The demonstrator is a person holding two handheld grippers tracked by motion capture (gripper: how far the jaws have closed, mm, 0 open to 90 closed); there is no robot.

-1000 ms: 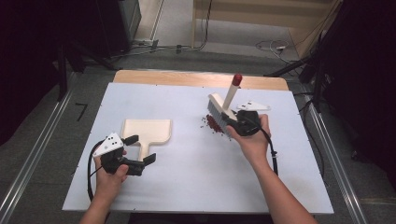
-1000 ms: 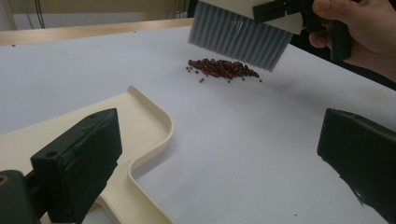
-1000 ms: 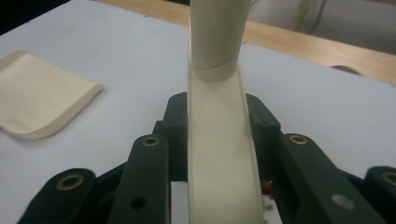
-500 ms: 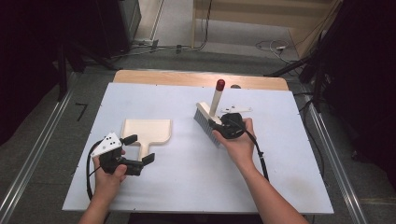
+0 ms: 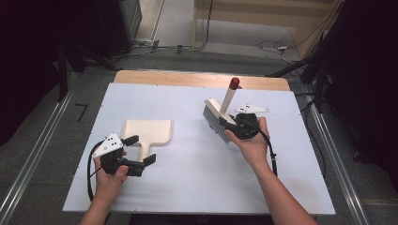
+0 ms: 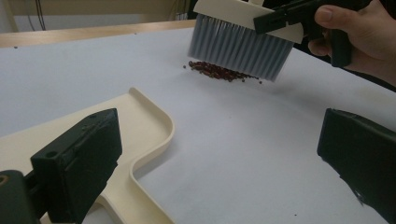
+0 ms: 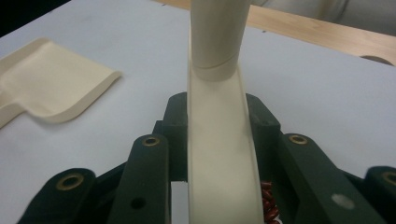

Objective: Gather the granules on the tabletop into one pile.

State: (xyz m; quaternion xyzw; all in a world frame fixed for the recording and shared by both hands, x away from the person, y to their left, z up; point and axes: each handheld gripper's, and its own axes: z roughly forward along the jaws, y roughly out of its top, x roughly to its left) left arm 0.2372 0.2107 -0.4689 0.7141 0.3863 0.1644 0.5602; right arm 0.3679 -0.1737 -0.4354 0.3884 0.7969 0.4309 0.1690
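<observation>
A cream brush [image 5: 213,108] with grey bristles [image 6: 236,49] and a red-tipped handle [image 5: 234,83] is held tilted over the white board, right of centre. My right gripper [image 5: 232,125] is shut on the brush's cream neck [image 7: 217,154]. The bristles hover just above a small pile of dark red beans [image 6: 217,72]. A cream dustpan [image 5: 148,131] lies flat at the left, its handle [image 5: 146,149] pointing toward me. My left gripper [image 5: 141,150] stands open, its two jaws on either side of that handle. In the left gripper view one jaw overlaps the pan [image 6: 140,126].
The white board [image 5: 197,187] rests on a wooden table whose far edge [image 5: 187,77] shows behind it. Metal rails [image 5: 37,154] run along both sides on the floor. Cables [image 5: 272,47] lie on the floor beyond the table.
The brush swung left across the beans' spot, then came back a little to the right. The left gripper and the dustpan have stayed put.
</observation>
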